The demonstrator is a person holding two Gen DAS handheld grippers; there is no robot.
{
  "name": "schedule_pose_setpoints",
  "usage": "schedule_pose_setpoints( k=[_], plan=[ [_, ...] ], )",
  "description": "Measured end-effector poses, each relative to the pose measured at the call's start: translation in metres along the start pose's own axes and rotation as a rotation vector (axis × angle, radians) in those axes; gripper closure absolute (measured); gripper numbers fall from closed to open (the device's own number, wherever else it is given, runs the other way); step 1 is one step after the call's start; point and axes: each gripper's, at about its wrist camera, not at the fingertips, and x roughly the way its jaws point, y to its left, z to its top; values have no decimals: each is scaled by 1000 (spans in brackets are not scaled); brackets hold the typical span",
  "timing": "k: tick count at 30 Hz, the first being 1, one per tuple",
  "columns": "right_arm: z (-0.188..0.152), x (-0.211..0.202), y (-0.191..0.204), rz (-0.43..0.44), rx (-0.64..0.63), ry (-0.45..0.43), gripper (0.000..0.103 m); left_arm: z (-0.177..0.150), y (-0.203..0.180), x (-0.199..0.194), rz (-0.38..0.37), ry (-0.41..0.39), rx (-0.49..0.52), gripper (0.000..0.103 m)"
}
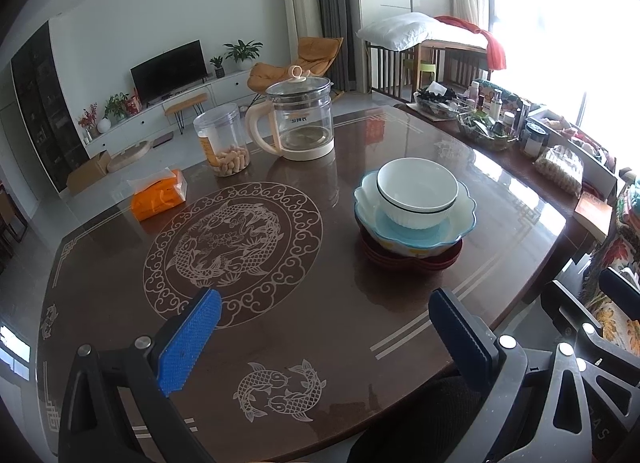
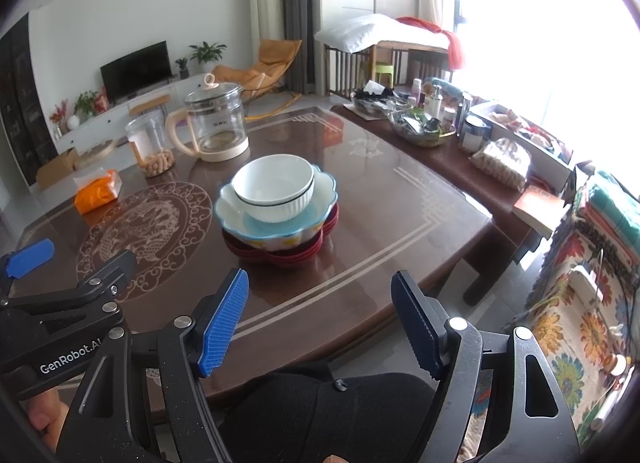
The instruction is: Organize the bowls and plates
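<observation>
A white ribbed bowl with a dark rim line sits inside a light-blue scalloped bowl, which rests on a stack of dark red plates on the brown table. My left gripper is open and empty, held above the table's near side, short of the stack. My right gripper is open and empty, near the table's front edge, below the stack. The left gripper's blue fingertip shows at the left of the right wrist view.
A glass kettle, a clear jar of snacks and an orange tissue pack stand at the table's far left. A cluttered side bench runs along the right. The table edge is close.
</observation>
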Motion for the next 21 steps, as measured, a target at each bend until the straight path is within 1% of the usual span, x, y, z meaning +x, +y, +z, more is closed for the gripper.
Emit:
schedule_pose_setpoints(
  k=[21],
  plan=[
    [-2, 7, -10, -5, 10, 11, 26, 3, -3, 4, 3, 3, -3, 0]
  ],
)
